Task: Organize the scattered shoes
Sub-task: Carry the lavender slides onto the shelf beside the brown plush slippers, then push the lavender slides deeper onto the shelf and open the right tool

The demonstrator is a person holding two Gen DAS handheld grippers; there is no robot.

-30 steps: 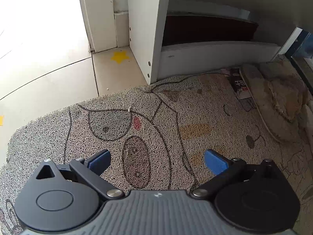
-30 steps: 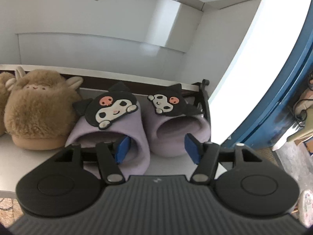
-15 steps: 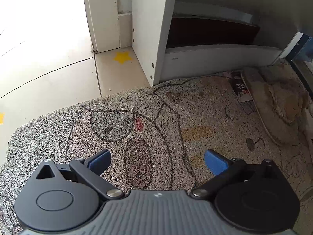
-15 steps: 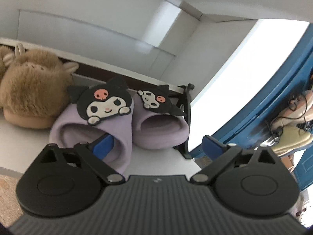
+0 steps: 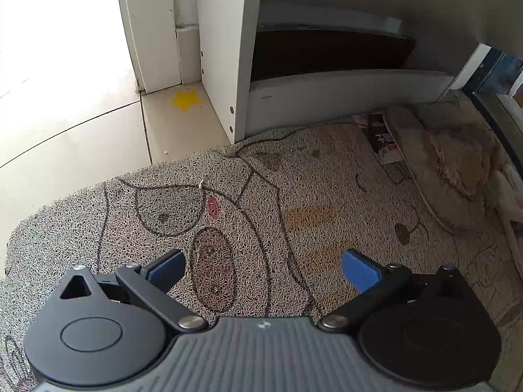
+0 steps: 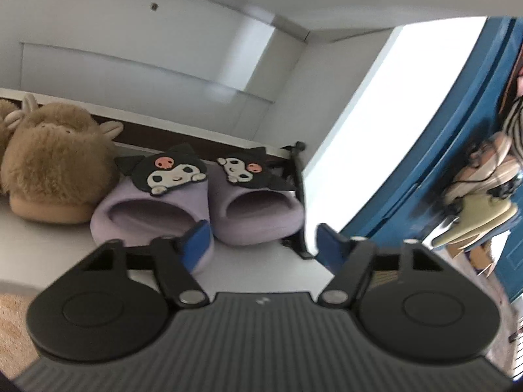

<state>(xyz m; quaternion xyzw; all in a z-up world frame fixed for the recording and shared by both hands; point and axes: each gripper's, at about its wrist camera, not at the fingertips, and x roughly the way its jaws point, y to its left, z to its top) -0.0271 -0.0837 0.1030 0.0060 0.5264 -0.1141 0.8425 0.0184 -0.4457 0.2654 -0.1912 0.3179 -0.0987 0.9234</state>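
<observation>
Slippers in soft lilac foam (image 6: 196, 209) sitting paired on the white shelf (image 6: 49, 248), we are closing our empty right hand-held gripper (image 6: 261, 241) partway, easing clear.

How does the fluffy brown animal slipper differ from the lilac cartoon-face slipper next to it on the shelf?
The fluffy brown animal slipper is furry, closed and bulky with small ears; the lilac cartoon-face slipper is smooth and open, carrying a flat black-and-white character patch. Both stand upright on the white shelf.
</observation>
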